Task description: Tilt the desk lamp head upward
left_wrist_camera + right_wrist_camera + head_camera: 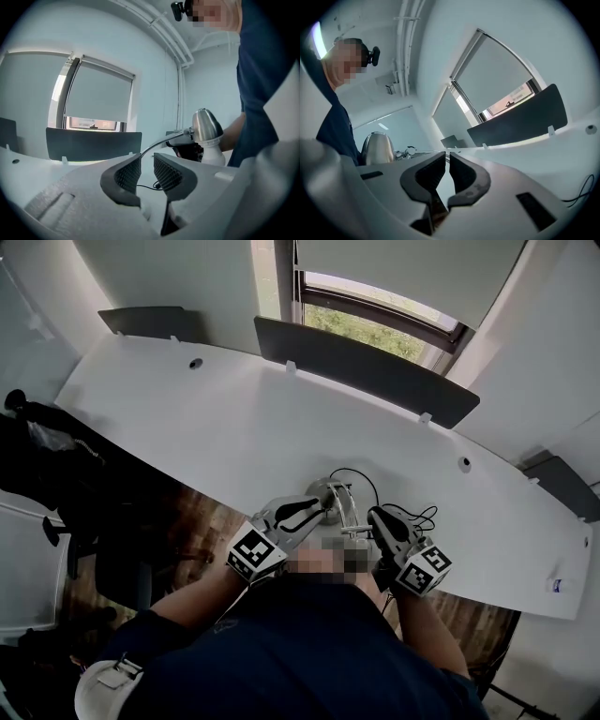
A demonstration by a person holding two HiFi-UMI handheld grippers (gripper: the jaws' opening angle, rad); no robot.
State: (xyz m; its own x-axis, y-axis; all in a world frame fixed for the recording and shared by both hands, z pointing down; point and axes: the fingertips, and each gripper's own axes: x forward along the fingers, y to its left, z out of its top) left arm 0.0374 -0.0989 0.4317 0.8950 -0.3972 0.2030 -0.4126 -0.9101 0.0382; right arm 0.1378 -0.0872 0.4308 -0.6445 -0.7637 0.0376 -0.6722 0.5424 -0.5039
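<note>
The desk lamp stands at the front edge of the white desk (234,427). In the head view its metal head (322,491) and thin arm rods (349,509) lie between my two grippers. My left gripper (314,512) reaches it from the left. In the left gripper view the jaws (146,168) stand apart, the curved lamp arm (164,140) rises from the left pad's tip, and the lamp head (206,126) is beyond. My right gripper (378,518) is on the right, its jaws (446,157) almost together. The rods (417,152) run to its tip and the lamp head (377,147) is at the left. I cannot tell whether a rod is pinched.
A black cable (361,479) loops on the desk behind the lamp. Dark partition panels (366,367) line the desk's far edge, with a window (375,329) behind them. A dark office chair (56,474) stands at the left, below the desk.
</note>
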